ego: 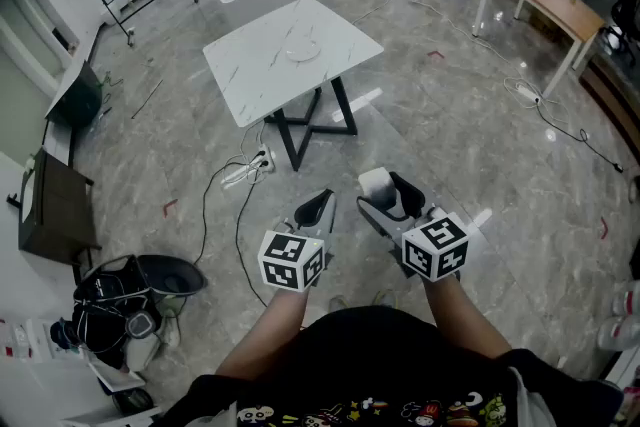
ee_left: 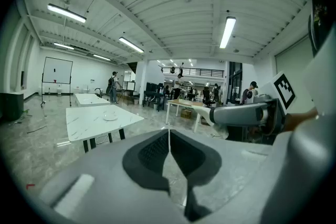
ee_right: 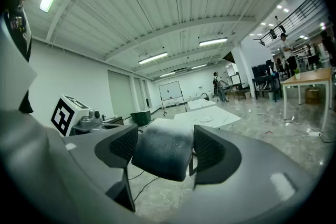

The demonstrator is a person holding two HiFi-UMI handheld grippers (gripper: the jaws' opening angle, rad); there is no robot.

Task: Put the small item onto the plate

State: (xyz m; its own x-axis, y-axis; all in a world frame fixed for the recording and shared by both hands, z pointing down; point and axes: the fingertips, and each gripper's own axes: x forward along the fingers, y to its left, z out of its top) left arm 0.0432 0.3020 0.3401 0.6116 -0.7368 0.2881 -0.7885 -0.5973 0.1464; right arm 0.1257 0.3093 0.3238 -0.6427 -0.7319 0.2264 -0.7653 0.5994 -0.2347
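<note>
The right gripper (ego: 386, 196) has its jaws clamped on the item (ee_right: 160, 152), a pale, soft-looking block that fills the gap between them. The left gripper (ego: 319, 207) is just beside it, with its jaws pressed together and nothing between them. Both are held close to the person's body above the floor (ego: 470, 145). The plate (ego: 301, 51) sits on the white bench (ego: 250, 70), well apart from both grippers.

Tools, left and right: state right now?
Left tool: closed, empty.
Right tool: closed on the small grey item.
</note>
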